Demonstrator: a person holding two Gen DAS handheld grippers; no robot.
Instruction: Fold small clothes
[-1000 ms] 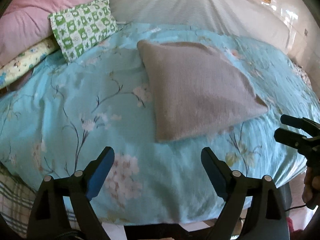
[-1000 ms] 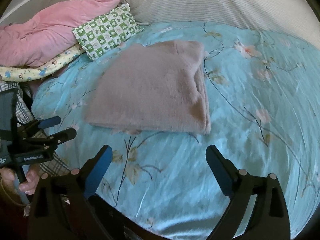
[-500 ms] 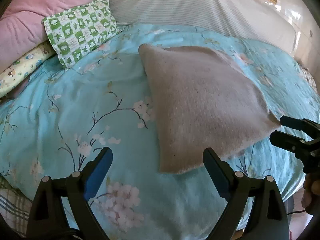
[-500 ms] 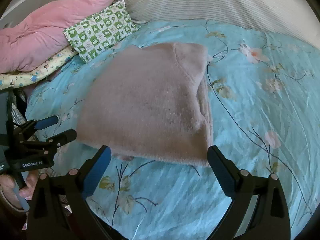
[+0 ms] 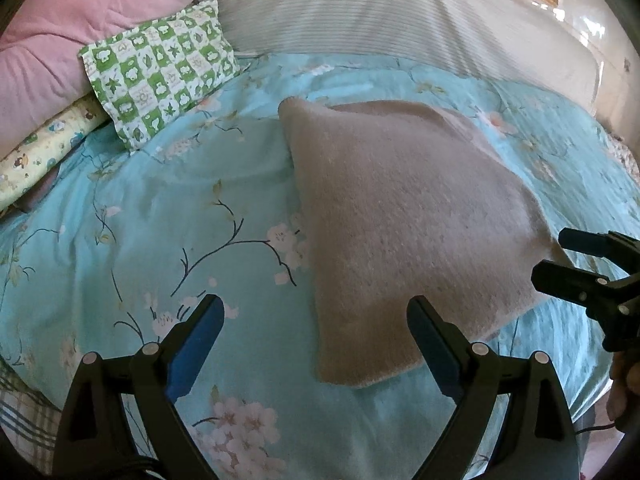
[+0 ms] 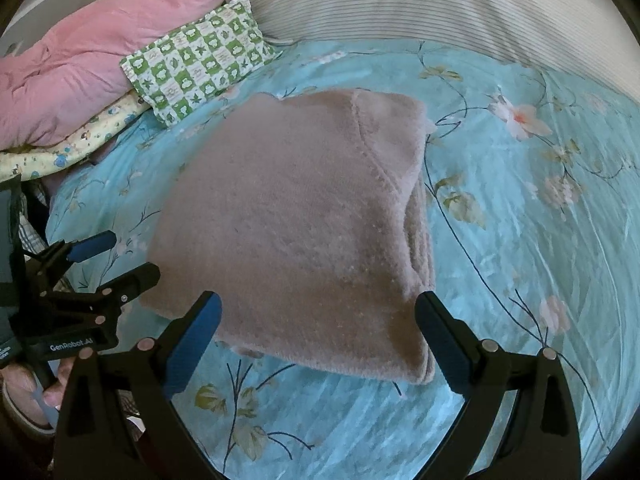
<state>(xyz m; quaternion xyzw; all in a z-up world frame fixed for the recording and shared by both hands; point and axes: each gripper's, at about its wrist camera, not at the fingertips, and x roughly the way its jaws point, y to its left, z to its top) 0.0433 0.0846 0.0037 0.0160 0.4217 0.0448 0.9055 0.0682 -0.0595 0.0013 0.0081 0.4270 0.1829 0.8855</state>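
A fuzzy, pinkish-beige knit garment (image 6: 304, 224), folded into a thick, roughly square pad, lies flat on the teal floral bedspread (image 6: 520, 240), its layered fold edge facing right. A green checked pillow (image 6: 200, 60) sits beyond it. The left gripper (image 5: 312, 334) and right gripper (image 6: 318, 330) both hover spread wide at its near edge.

A bed (image 5: 140, 216) covered by a light blue sheet printed with pale blossoms and dark branches fills both views. A folded, fuzzy beige garment (image 5: 404, 220) lies flat on it at centre frame. Toward the upper left rest a green-and-white checked pillow (image 5: 160, 68), a pink quilt (image 5: 80, 20) and a yellow patterned cloth (image 5: 44, 148). A striped grey pillow (image 5: 380, 12) spans the top.
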